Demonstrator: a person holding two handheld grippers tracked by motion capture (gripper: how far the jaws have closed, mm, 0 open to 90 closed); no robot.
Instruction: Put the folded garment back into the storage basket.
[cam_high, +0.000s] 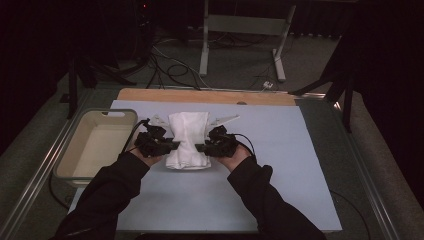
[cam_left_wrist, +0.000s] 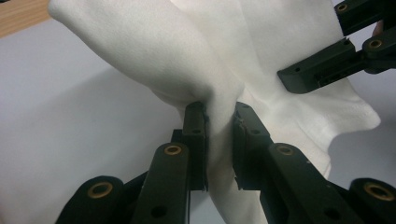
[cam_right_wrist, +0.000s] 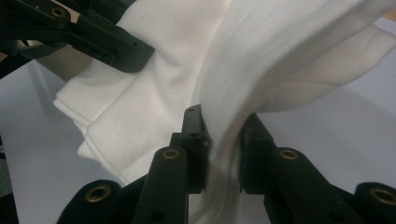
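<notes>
A folded white cloth (cam_high: 187, 140) lies in the middle of the pale blue mat (cam_high: 280, 150), its near part lifted between the two grippers. My left gripper (cam_high: 172, 145) pinches the cloth's left edge; in the left gripper view its black jaws are shut on a thick fold of the white cloth (cam_left_wrist: 187, 60). My right gripper (cam_high: 200, 147) pinches the right edge the same way, and the right gripper view has the white cloth (cam_right_wrist: 243, 56) squeezed between its jaws. Each gripper view also catches the other gripper's jaws across the cloth.
A beige plastic bin (cam_high: 95, 145) sits at the mat's left side, close to my left forearm. A wooden strip (cam_high: 205, 96) runs along the far edge. Beyond it are cables and a metal stand's legs (cam_high: 240, 40) on the floor.
</notes>
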